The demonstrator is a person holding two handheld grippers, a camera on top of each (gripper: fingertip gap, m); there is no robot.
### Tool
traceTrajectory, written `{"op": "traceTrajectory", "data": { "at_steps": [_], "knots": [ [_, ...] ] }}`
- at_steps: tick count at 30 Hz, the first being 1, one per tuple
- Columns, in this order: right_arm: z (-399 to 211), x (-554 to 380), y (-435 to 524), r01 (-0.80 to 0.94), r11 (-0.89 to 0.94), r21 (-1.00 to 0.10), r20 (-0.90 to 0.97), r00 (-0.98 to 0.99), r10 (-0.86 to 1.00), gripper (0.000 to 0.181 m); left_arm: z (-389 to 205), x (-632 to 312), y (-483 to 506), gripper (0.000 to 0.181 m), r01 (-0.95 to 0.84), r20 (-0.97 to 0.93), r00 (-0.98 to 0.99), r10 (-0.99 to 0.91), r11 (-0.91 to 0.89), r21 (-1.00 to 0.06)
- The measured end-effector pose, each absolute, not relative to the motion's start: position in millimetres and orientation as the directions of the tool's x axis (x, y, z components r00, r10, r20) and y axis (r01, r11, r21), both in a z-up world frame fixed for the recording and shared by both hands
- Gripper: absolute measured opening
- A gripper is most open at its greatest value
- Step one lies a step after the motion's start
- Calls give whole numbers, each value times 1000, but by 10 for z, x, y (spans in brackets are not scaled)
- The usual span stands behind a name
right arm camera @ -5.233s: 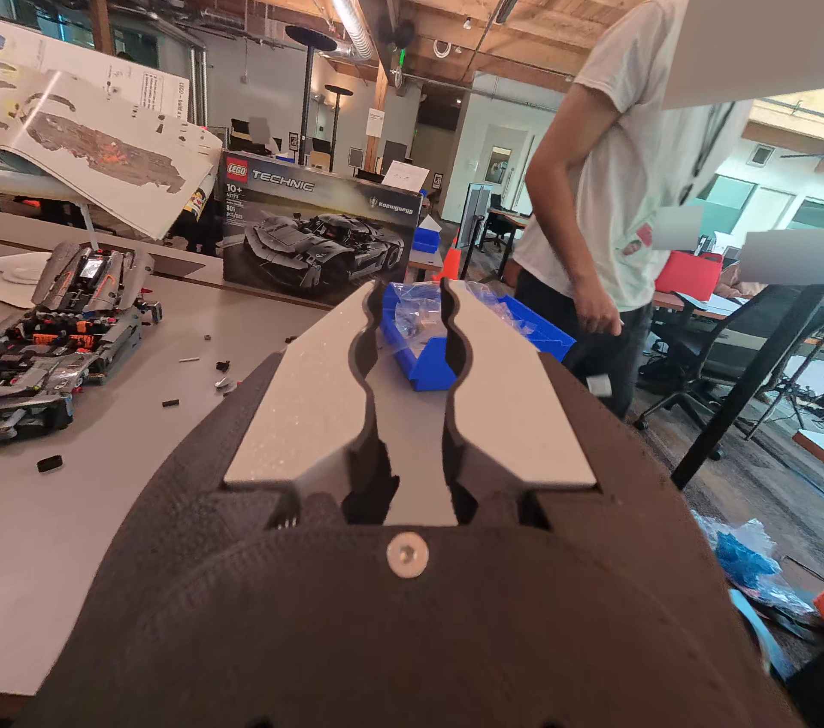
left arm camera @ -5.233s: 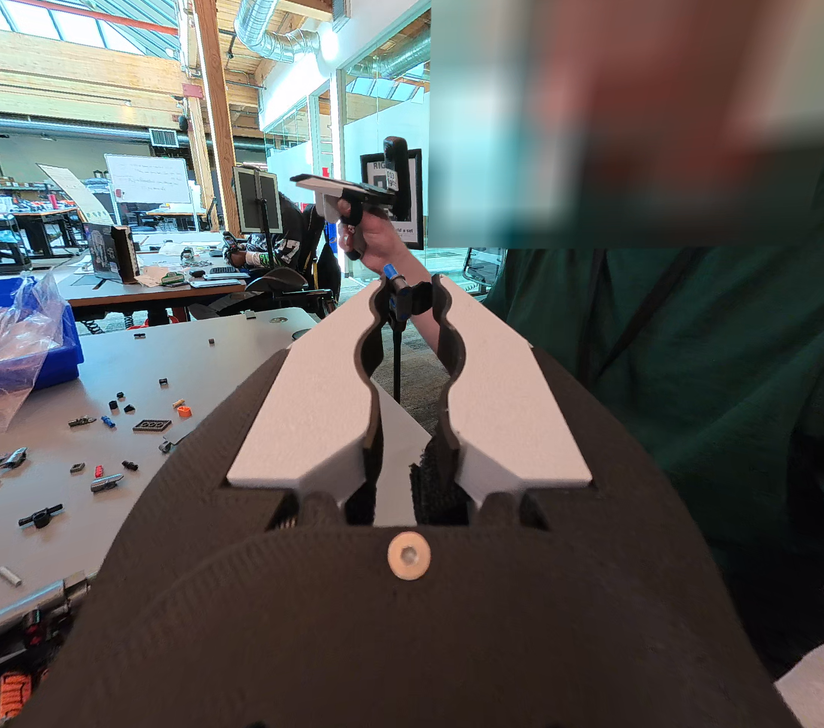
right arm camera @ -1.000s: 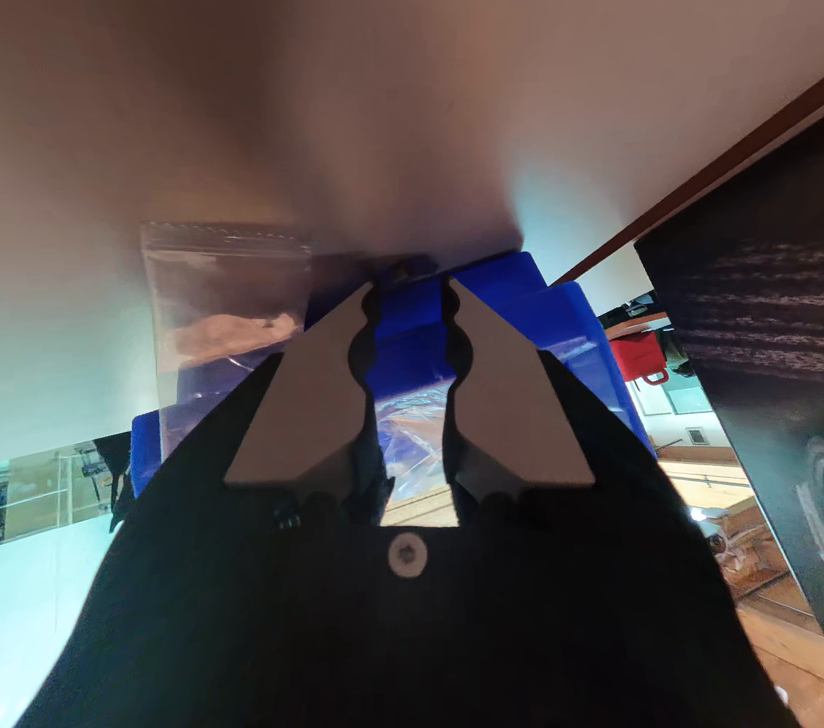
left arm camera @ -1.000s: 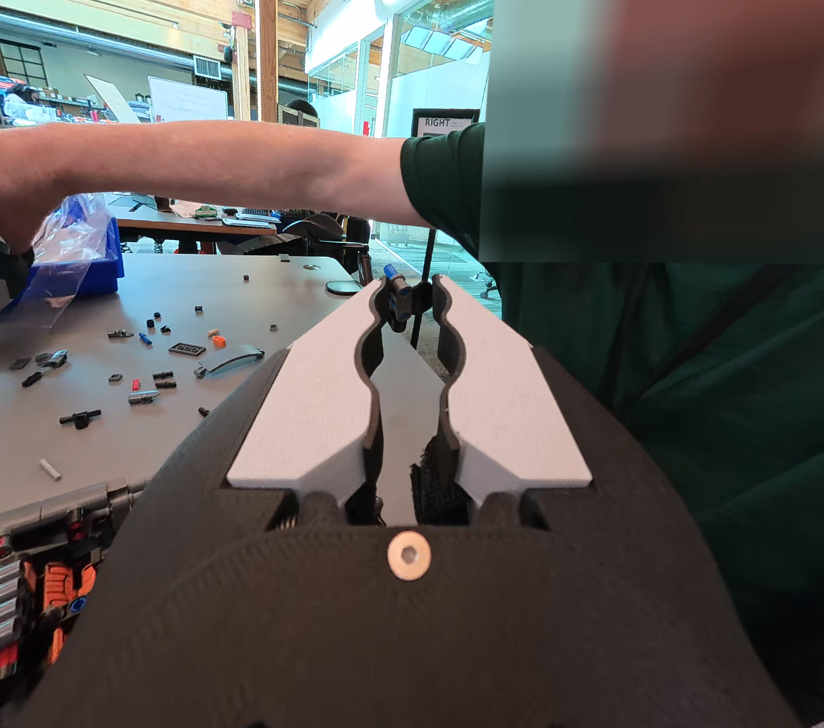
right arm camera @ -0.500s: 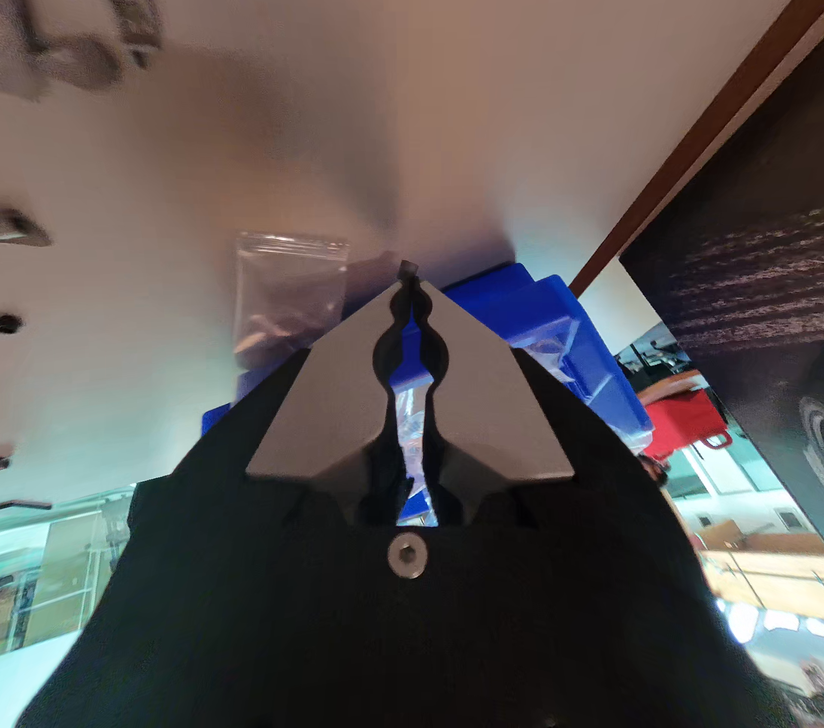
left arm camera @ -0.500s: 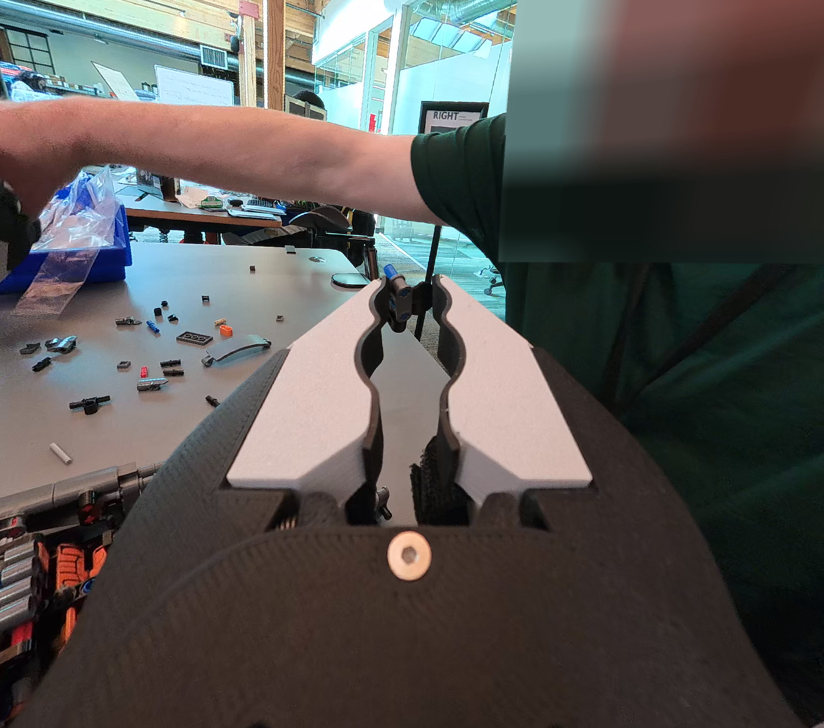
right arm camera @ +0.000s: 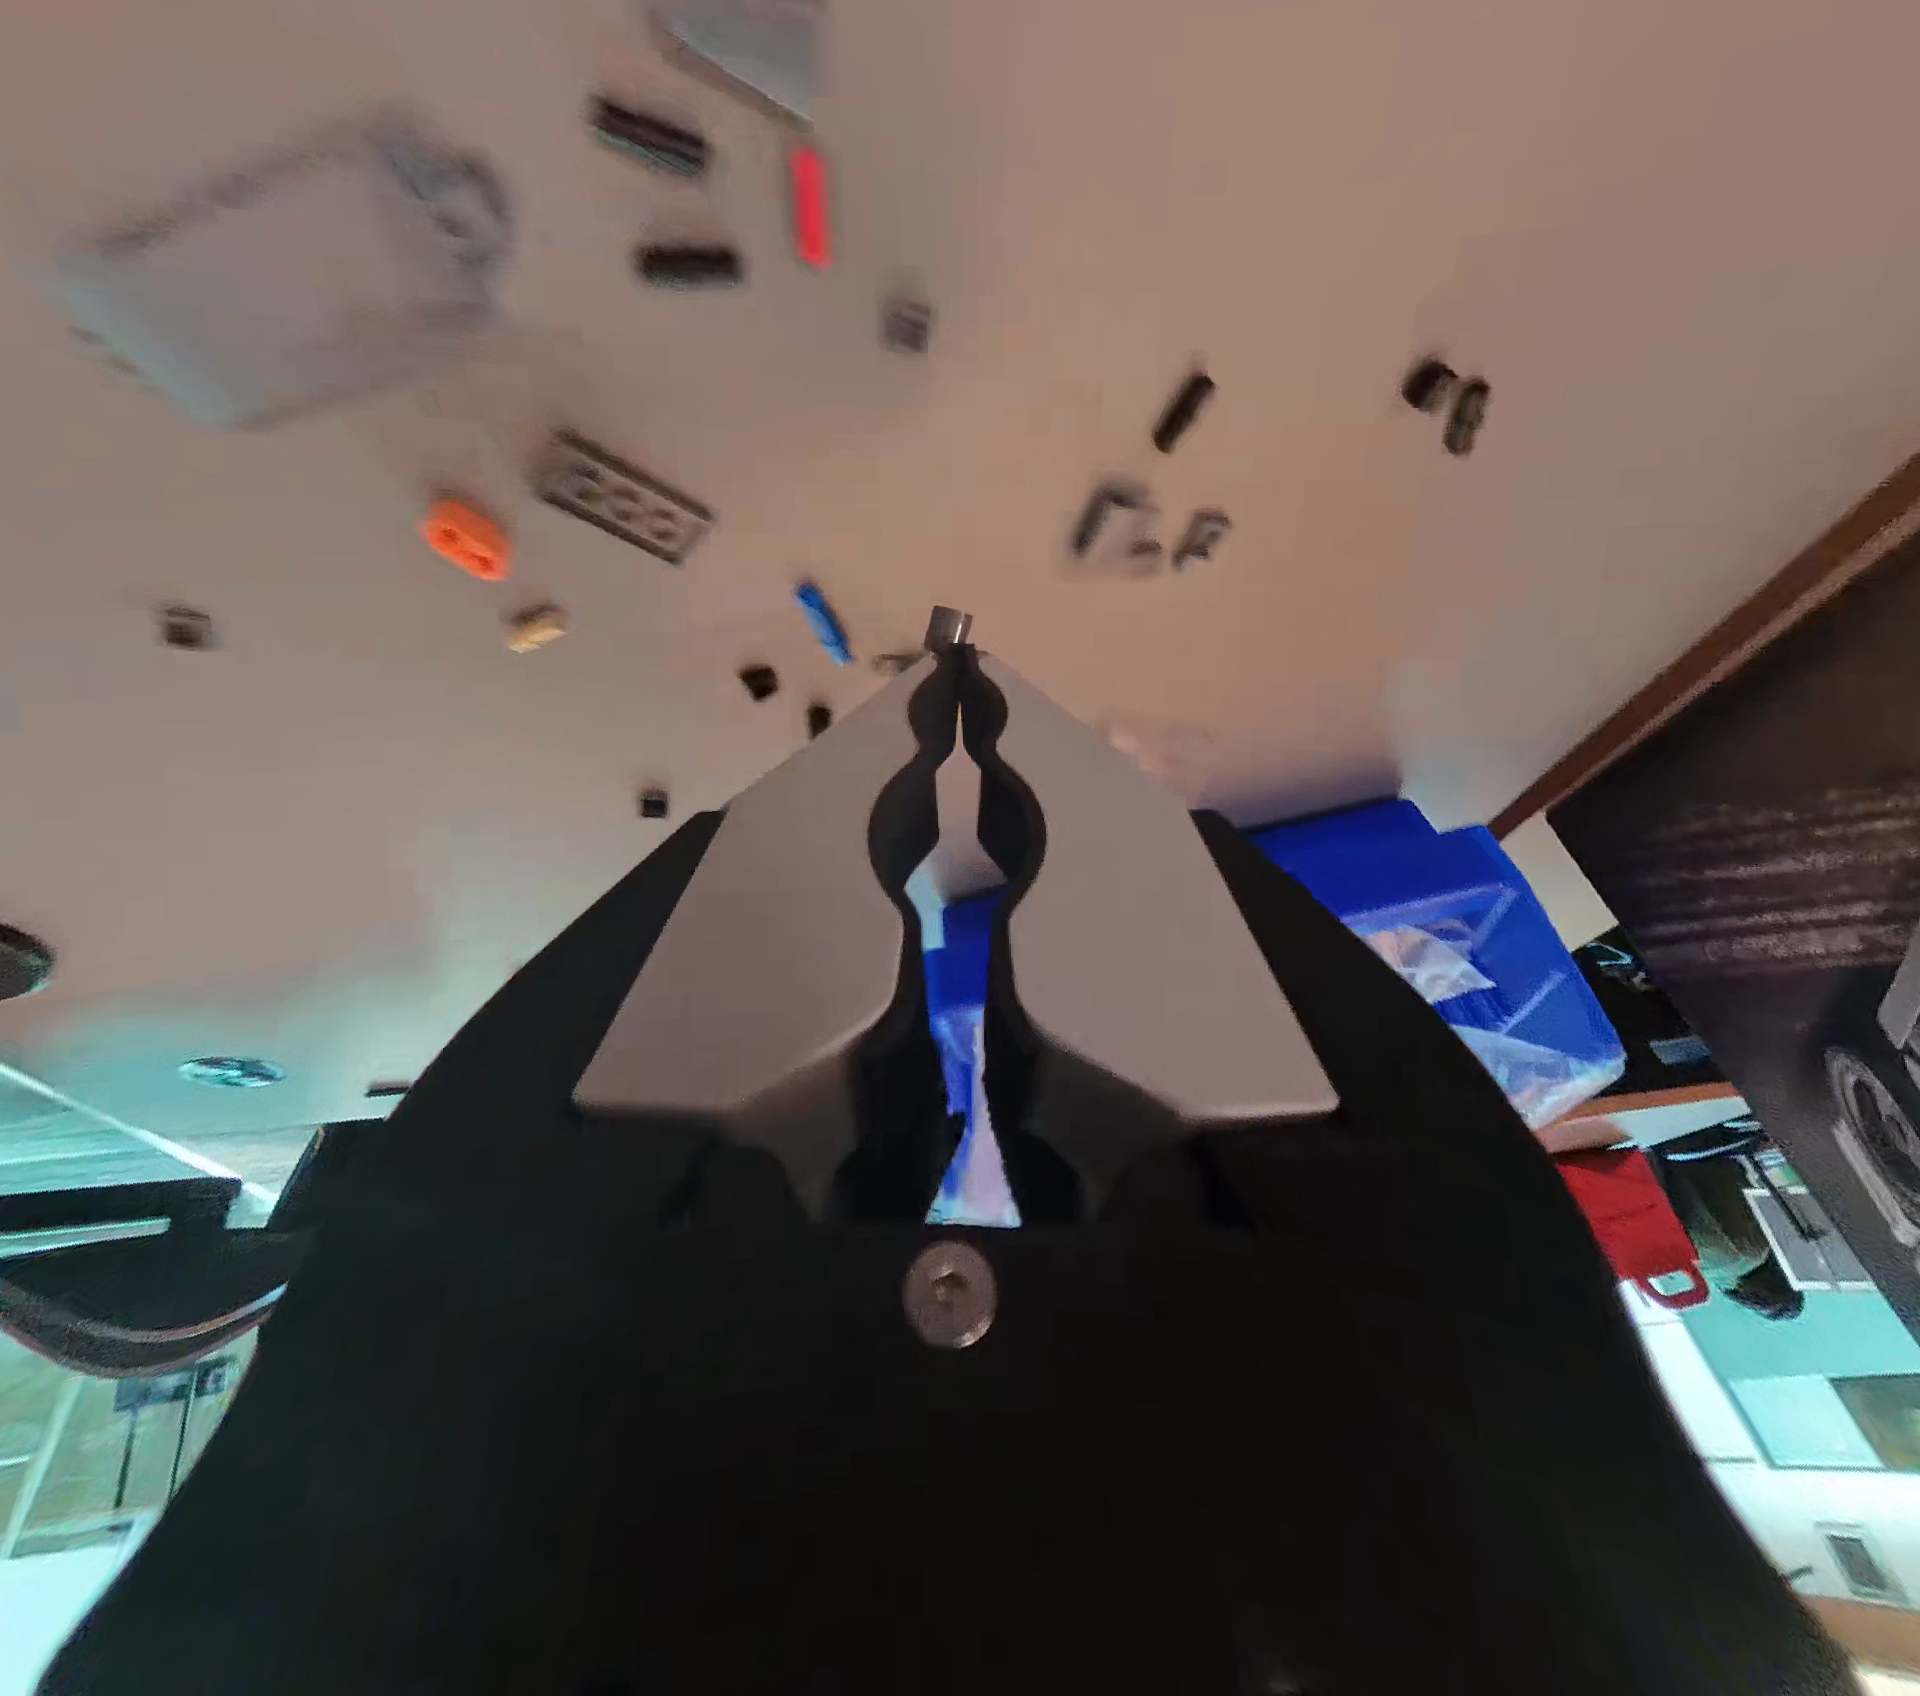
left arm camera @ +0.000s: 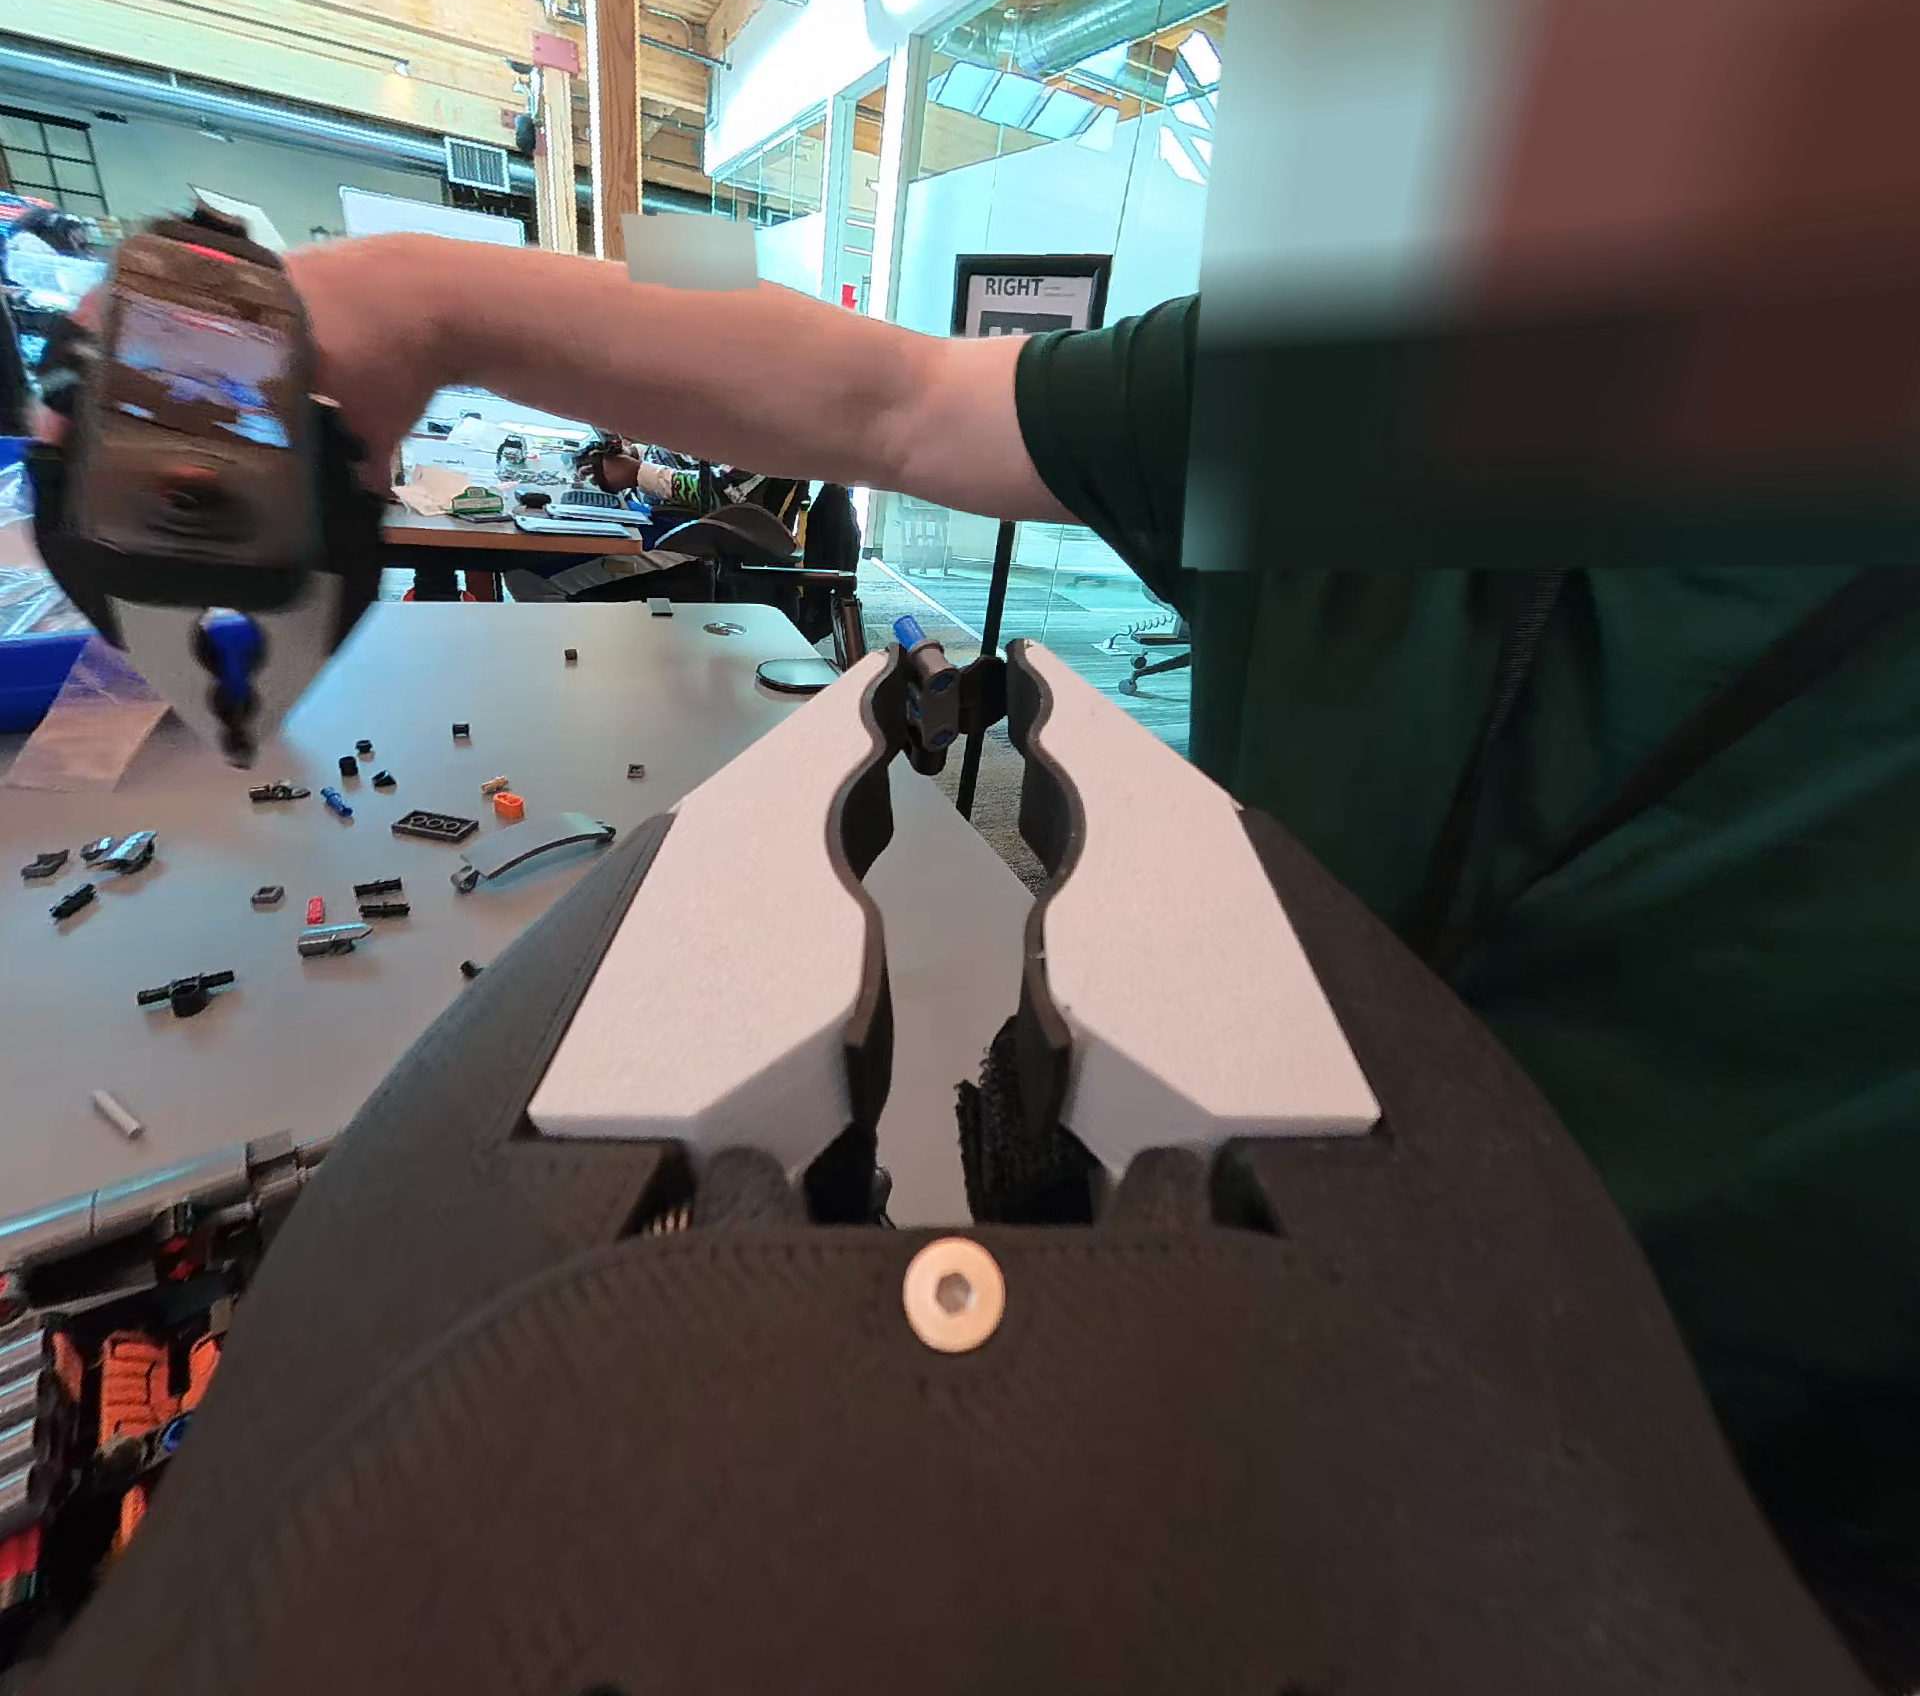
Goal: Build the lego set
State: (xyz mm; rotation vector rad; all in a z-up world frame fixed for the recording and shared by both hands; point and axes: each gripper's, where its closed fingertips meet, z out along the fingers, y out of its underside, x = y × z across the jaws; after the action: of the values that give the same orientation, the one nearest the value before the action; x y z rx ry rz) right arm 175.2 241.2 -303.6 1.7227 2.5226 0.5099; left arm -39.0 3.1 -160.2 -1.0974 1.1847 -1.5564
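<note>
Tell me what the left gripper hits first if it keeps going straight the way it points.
Probably nothing on the table: the left gripper, shut on a black-and-blue pin, points past the table corner toward a thin black stand pole and the floor beyond. Depth is unclear.

The bench [left arm camera: 436, 1002] is pale grey, with small black bits, one orange brick [left arm camera: 508, 805] and one red peg [left arm camera: 314, 905]. At the left edge sits a blue bin [left arm camera: 36, 678]. The person's sleeve [left arm camera: 1101, 410] is dark green.
</note>
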Motion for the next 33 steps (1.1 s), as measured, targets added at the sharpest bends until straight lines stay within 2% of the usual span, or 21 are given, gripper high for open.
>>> {"op": "traceTrajectory", "data": {
  "at_steps": [8,15,21,25,30,33],
  "knots": [
    [-3362,1604,2074,890,336,309,140,-392,909,4,-1600,-392,12,17,137,137,-238,-962,-173,-975],
    [-3271,1502,2091,929,274,247,203,-326,923,13,-1585,-394,6,17,141,133,-239,-962,-170,-975],
    [-2782,1228,2137,986,164,41,385,-167,908,16,-1586,-402,24,17,140,132,-222,-966,-166,-976],
    [-2475,896,1862,966,190,-174,443,-96,891,19,-1605,-397,58,17,137,142,-208,-968,-173,-975],
    [-2126,558,1461,898,259,-357,514,-43,857,23,-1608,-385,80,17,138,148,-192,-970,-176,-975],
    [-1973,359,1198,845,323,-426,552,-40,833,25,-1595,-404,106,16,152,151,-172,-973,-178,-972]
  ]
}}
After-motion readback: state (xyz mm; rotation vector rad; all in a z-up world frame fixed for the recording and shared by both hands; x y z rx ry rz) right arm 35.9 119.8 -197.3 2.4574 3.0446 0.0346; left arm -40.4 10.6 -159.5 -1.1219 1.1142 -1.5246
